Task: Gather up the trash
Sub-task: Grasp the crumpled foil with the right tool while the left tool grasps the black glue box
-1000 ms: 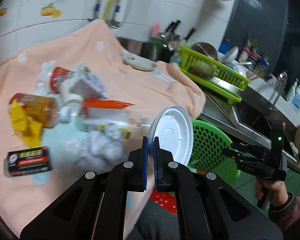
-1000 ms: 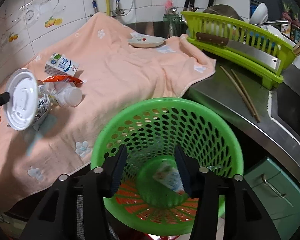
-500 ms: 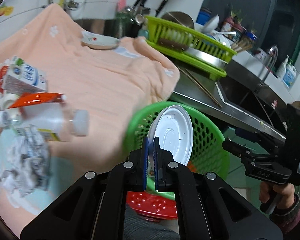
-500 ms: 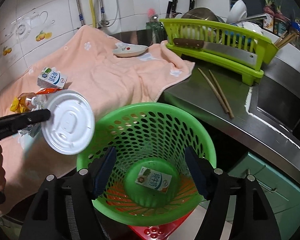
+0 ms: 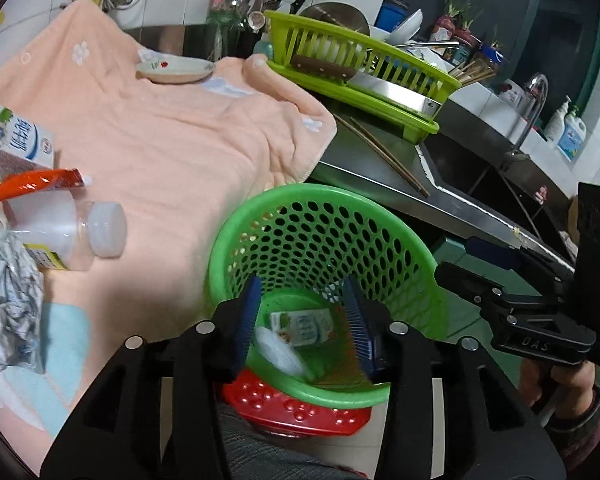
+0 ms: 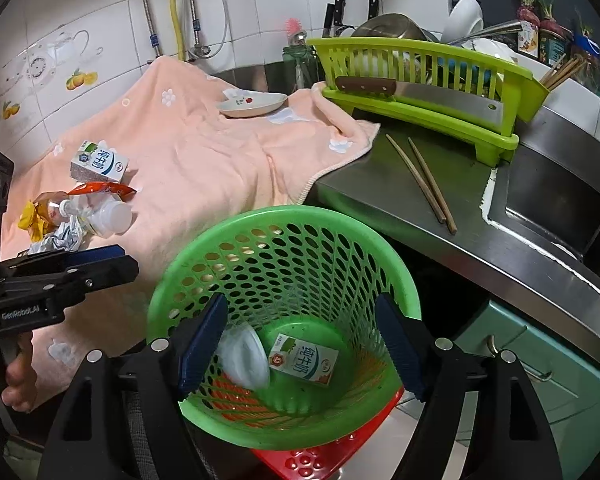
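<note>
Left wrist view: left gripper (image 5: 302,316) jaws wide, empty, above green basket (image 5: 236,224); white lid (image 5: 280,350) and a milk carton (image 5: 302,326) lie inside. Right wrist view: right gripper (image 6: 300,344) jaws wide, empty, over the same basket. Drop looks done; next, reach left for the bottle (image 6: 106,216) on the towel (image 6: 204,160).

The black left tool with blue-padded fingers (image 5: 304,320) has its jaws spread wide, gripping nothing. The matching black right tool (image 6: 300,344) is likewise gaping and empty, apparently tilted downward. A bare hand (image 5: 560,384) grips the right tool's handle.
</note>
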